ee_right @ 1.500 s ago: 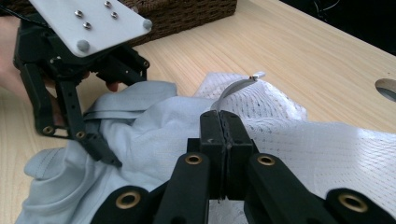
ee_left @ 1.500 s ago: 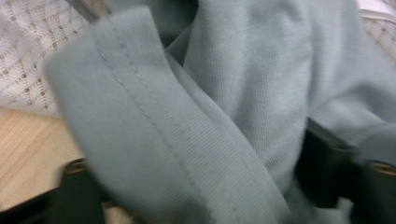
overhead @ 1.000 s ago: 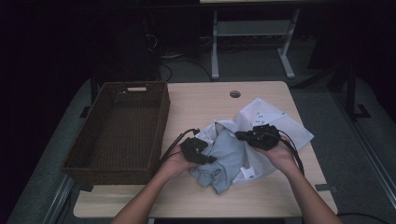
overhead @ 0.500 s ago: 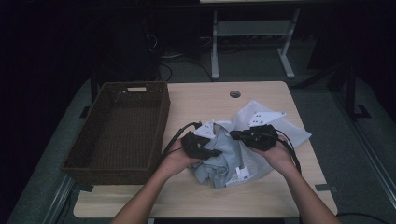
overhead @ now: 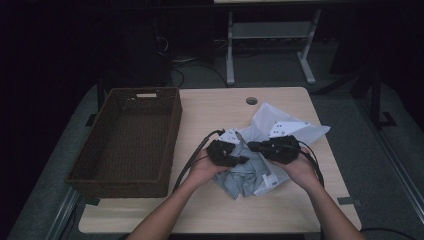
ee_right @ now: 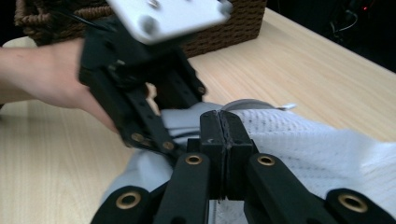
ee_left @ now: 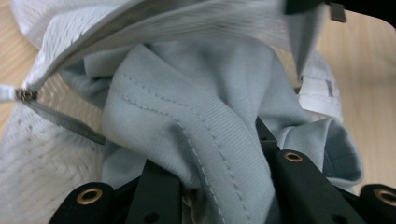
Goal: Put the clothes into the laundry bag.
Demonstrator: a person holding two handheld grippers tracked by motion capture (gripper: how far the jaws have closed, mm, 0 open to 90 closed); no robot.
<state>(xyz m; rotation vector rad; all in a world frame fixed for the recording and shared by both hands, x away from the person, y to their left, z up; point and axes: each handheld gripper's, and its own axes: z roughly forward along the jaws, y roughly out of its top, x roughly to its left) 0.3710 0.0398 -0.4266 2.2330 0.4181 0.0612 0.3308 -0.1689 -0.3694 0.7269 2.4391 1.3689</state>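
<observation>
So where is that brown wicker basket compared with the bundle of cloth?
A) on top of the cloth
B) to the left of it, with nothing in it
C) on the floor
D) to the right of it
B: in the high view the basket stands left of the cloth, its inside bare.

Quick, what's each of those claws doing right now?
Left gripper: shut on the grey garment.
Right gripper: shut on the white mesh bag.

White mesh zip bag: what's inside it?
A pale grey-blue cotton garment bulges from the white mesh zip bag; the left gripper grips its fold. Anything deeper is covered.
</observation>
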